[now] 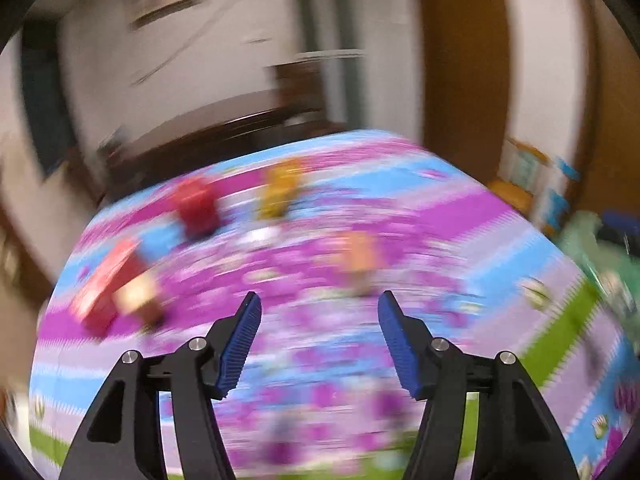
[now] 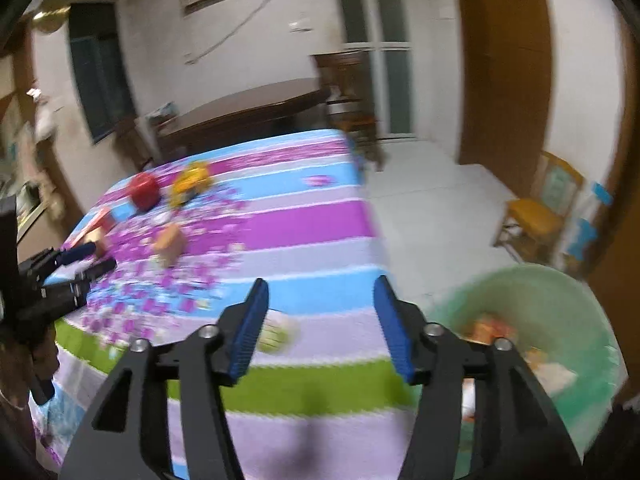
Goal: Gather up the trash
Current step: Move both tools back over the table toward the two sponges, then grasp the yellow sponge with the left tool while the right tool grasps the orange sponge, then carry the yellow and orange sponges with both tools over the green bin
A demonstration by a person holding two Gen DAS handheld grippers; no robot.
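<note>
Both our left gripper (image 1: 320, 300) and right gripper (image 2: 320, 286) gape empty; motion blur risks mis-grabbing the scrap (image 1: 360, 256) ahead, or missing the bin (image 2: 560, 320) right.

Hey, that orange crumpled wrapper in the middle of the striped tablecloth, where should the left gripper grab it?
Probably the raised top of the orange crumpled wrapper, coming down from above: it stands up off the striped tablecloth with free cloth around it. The left gripper is open. Motion blur hides its exact folds.
</note>
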